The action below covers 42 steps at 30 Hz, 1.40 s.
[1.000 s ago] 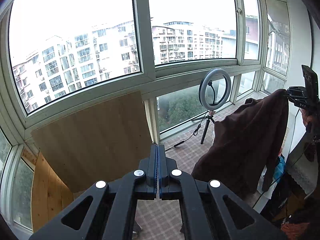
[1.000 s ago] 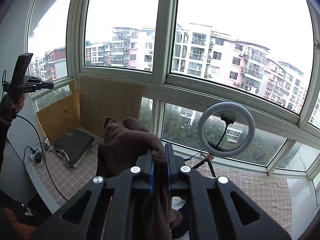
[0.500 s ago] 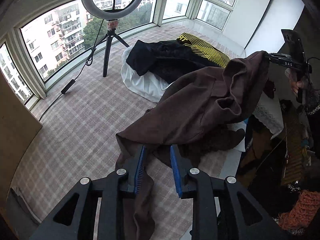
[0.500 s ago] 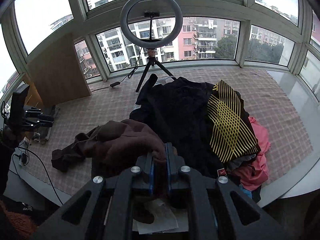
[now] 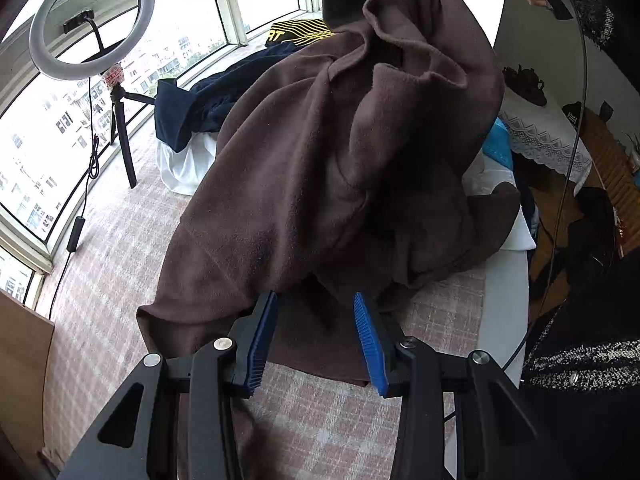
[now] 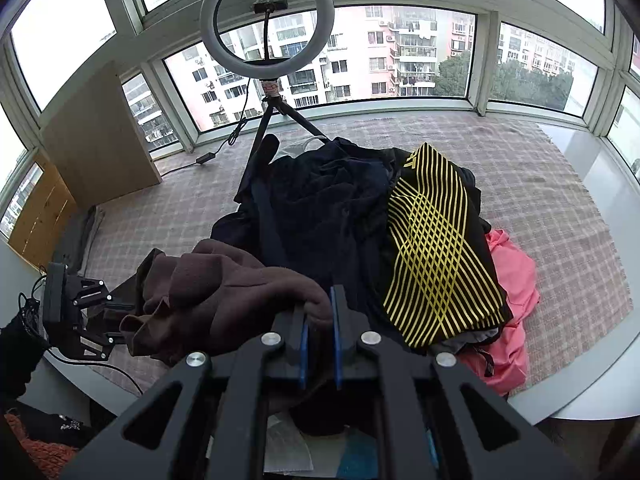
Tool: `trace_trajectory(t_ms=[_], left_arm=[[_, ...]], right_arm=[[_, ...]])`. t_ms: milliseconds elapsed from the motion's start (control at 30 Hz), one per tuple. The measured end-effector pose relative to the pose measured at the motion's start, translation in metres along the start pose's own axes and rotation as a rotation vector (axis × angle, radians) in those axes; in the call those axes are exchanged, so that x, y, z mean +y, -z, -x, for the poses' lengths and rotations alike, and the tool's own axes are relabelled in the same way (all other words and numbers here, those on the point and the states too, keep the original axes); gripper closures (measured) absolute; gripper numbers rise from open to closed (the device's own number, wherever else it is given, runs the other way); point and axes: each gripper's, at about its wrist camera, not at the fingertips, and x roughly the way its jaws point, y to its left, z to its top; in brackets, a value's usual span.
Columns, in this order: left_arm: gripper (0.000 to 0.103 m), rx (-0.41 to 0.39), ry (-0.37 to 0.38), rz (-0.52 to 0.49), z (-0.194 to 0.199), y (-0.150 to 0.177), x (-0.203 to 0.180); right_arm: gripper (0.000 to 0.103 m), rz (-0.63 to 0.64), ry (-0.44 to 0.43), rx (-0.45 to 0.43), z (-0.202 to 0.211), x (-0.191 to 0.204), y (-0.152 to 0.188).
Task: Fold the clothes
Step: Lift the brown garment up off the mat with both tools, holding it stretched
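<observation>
A brown fleece garment (image 5: 320, 152) hangs from above and drapes down onto the checked mat (image 5: 104, 248). My left gripper (image 5: 316, 320) is open, its blue pads on either side of the garment's lower edge, not closed on it. My right gripper (image 6: 319, 316) is shut on an upper edge of the same brown garment (image 6: 224, 280), holding it up. In the right wrist view the left gripper (image 6: 76, 312) shows at the lower left, beside the cloth.
A pile of clothes lies on the mat: dark navy pieces (image 6: 320, 208), a black top with yellow stripes (image 6: 432, 248), a pink garment (image 6: 508, 304). A ring light on a tripod (image 6: 268, 36) stands by the windows. A wooden board (image 6: 96, 140) leans at the left.
Both grippers have swung down from the windows to the mat. My left gripper has opened wider and moved close under the brown garment. The right gripper stays shut on the garment.
</observation>
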Motion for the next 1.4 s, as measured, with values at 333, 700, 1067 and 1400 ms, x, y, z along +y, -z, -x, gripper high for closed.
trace_trajectory(t_ms=[333,700,1067,1400], left_arm=[[0.093,-0.099,0.071,0.253,-0.009,-0.016,0.043],[0.061,-0.102,0.023,0.087,-0.006,-0.004,0.010],[0.098,-0.218,-0.131,0.273,0.052,-0.020,0.074],[0.098,-0.495,-0.499,0.337,0.360,-0.023,0.158]], right_arm=[[0.094,0.005,-0.011,0.018,-0.007,-0.009,-0.004],[0.094,-0.047,-0.003,0.044,-0.014,-0.021,-0.002],[0.094,-0.026,-0.014,0.011,-0.005,-0.003,-0.005],[0.095,0.277,-0.138,-0.368,0.134,0.163,-0.091]])
